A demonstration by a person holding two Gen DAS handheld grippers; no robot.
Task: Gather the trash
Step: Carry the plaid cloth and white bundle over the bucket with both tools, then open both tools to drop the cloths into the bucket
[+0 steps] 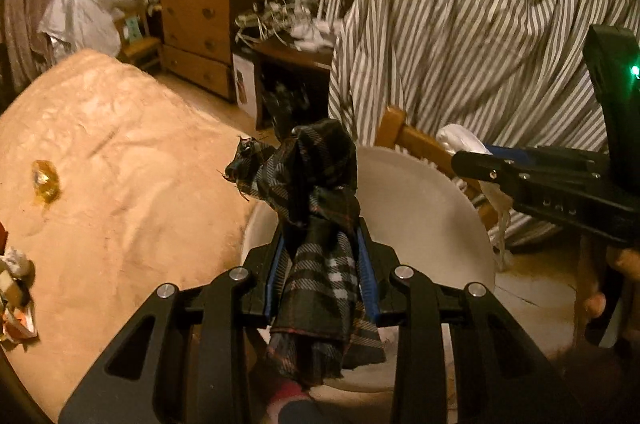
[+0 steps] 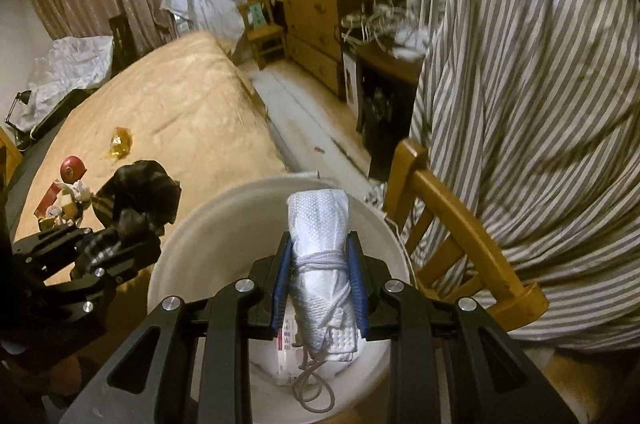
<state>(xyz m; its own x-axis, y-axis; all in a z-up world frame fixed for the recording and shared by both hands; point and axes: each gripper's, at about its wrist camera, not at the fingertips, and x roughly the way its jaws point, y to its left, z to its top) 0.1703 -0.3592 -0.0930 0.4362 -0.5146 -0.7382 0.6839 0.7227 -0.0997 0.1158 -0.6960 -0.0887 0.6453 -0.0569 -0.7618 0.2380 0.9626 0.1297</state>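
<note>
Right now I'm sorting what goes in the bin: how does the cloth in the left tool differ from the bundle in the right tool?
The plaid cloth is dark and checked; the white bundle is pale and dimpled. The cloth is loose and crumpled, while the bundle is rolled tight and tied with cord. The cloth is near the white bucket's rim on the bed side; the bundle is over its opening. Both are clamped between blue pads, left tool and right tool.

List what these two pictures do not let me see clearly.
- White bucket bottom: both wrist views, covered by the gripped items and gripper bodies.
- Trash pile on the bed: left wrist view, cut by the frame edge.
- Desk clutter: both views, blurred and too small.
</note>
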